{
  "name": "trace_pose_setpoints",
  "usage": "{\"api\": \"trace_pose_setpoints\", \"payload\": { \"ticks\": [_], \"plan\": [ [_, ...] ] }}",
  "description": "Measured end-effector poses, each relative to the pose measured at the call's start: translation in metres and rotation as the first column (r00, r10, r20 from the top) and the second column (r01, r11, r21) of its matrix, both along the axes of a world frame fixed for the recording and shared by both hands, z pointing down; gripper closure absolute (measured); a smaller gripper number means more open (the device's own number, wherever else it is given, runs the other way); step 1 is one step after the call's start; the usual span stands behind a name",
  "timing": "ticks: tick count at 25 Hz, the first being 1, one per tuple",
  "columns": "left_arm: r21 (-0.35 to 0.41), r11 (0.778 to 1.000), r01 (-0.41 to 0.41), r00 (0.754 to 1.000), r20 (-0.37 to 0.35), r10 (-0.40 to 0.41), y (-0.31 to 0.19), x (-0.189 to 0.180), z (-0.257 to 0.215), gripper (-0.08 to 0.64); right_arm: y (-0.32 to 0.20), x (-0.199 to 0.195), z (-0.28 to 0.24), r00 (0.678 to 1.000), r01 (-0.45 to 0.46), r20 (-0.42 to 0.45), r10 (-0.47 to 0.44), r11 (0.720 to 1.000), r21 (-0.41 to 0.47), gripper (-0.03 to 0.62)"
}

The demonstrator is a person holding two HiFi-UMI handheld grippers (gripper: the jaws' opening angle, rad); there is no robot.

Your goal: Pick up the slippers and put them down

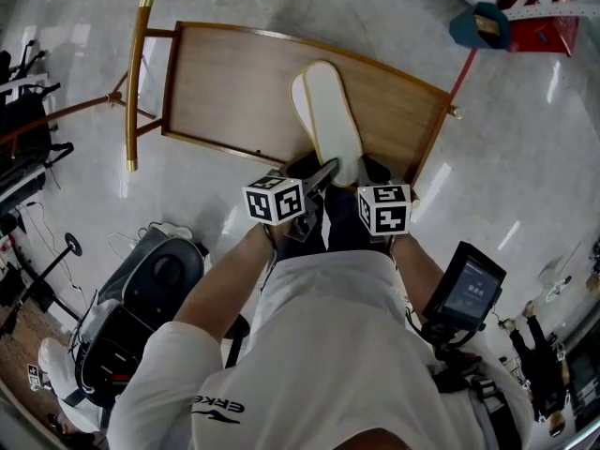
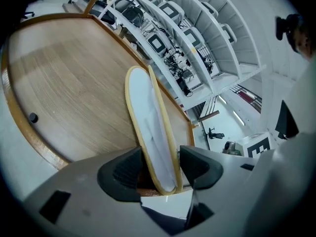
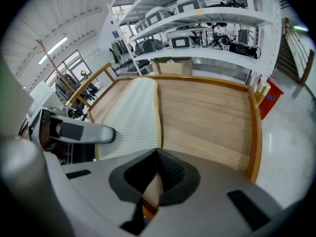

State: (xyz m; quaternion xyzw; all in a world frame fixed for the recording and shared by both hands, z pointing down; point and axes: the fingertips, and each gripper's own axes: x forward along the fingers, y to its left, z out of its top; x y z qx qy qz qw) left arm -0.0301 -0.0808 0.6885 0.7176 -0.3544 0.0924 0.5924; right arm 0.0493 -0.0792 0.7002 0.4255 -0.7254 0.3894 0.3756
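Note:
Two pale cream slippers [image 1: 330, 120] lie pressed together on the wooden table [image 1: 216, 92], heels at its near edge. In the left gripper view a slipper [image 2: 153, 132] stands on edge, white with a tan rim. My left gripper [image 2: 160, 169] has a jaw against each side of its heel end. In the right gripper view the ribbed white sole [image 3: 131, 117] runs away from my right gripper [image 3: 155, 174], whose jaws are shut on a thin tan edge of the slipper. In the head view both grippers, left [image 1: 321, 174] and right [image 1: 364, 172], meet at the heels.
The table has a raised wooden rim [image 3: 254, 132] and brass-tipped posts [image 1: 139, 73]. Black equipment [image 1: 150, 289] sits on the floor at the left and a screen device [image 1: 469, 289] at the right. White shelves with machines [image 3: 197, 38] stand beyond the table.

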Motion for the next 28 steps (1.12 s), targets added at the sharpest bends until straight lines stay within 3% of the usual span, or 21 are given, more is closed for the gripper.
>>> {"api": "trace_pose_setpoints", "payload": {
  "ticks": [12, 28],
  "plan": [
    [-0.008, 0.999, 0.053, 0.999, 0.006, -0.053, -0.003, -0.012, -0.003, 0.457, -0.002, -0.005, -0.005, 1.0, -0.002, 0.02, 0.002, 1.0, 0.007, 0.589],
    [0.116, 0.992, 0.04, 0.995, 0.085, -0.05, -0.008, -0.023, -0.03, 0.488, -0.013, -0.006, -0.032, 0.998, -0.03, 0.062, 0.025, 0.996, 0.082, 0.589]
  ]
}}
